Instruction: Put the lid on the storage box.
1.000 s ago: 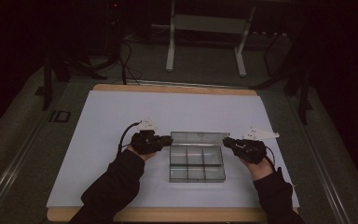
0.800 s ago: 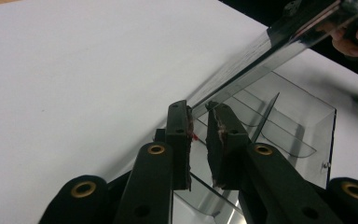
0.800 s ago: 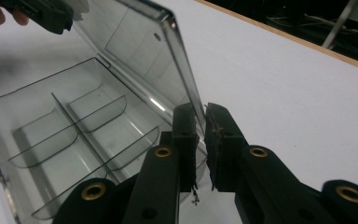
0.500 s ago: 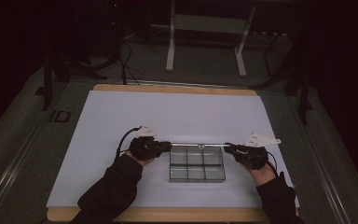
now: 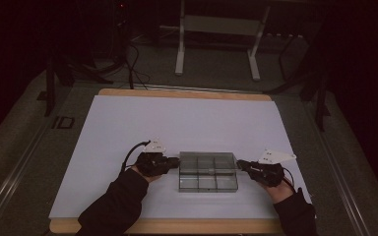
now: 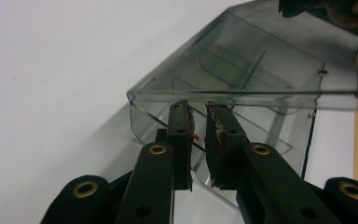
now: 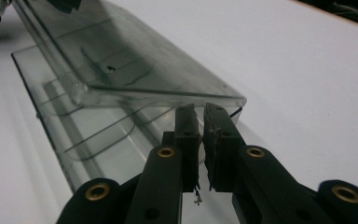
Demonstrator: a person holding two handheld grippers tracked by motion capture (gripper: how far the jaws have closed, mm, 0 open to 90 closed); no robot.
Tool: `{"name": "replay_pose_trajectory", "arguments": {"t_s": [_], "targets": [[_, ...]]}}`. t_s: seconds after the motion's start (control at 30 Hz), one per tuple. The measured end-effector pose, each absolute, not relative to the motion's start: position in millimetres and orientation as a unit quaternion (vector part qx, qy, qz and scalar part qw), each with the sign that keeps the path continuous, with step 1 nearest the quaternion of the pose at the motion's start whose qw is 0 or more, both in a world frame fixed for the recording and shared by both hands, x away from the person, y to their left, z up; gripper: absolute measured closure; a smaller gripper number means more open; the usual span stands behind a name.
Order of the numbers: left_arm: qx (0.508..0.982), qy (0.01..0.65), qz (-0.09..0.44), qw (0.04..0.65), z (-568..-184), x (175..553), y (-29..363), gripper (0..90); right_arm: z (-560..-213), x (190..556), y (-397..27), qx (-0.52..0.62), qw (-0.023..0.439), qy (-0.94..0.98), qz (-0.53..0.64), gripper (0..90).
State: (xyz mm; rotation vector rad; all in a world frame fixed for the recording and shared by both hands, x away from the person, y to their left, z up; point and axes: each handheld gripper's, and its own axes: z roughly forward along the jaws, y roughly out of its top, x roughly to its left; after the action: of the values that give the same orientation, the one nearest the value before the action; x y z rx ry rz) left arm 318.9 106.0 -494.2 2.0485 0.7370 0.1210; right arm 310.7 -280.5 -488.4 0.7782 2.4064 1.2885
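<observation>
A clear plastic compartment box [image 5: 207,182] rests on the white table near the front edge. Its hinged lid [image 5: 207,160] hangs partly lowered over the base, tilted. My left gripper [image 5: 175,161] is at the lid's left end and my right gripper [image 5: 239,164] at its right end. In the left gripper view the jaws of my left gripper [image 6: 198,106] are pinched on the lid's [image 6: 261,70] side rim, with the divided base [image 6: 265,140] beneath. In the right gripper view my right gripper [image 7: 197,108] grips the lid's [image 7: 135,70] corner rim above the base [image 7: 98,135] in the same way.
The white sheet [image 5: 177,123] covers a wooden tabletop [image 5: 177,92] whose edges show at the back and front. Beyond the table stand a metal frame [image 5: 216,24] and floor cables [image 5: 128,64]. Sleeved forearms [image 5: 113,206] come in from the bottom.
The lid, laid back open behind the box a second ago, has swung up and forward over the base, with both grippers moving along with its ends.
</observation>
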Motion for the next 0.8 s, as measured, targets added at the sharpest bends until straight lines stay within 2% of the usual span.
{"name": "replay_pose_trajectory", "arguments": {"t_s": [0.8], "targets": [[0.840,0.313,0.026,0.442,-522,314,109,81.7,-516,310,-286,0.286,0.117,0.849,0.428,83.5]]}}
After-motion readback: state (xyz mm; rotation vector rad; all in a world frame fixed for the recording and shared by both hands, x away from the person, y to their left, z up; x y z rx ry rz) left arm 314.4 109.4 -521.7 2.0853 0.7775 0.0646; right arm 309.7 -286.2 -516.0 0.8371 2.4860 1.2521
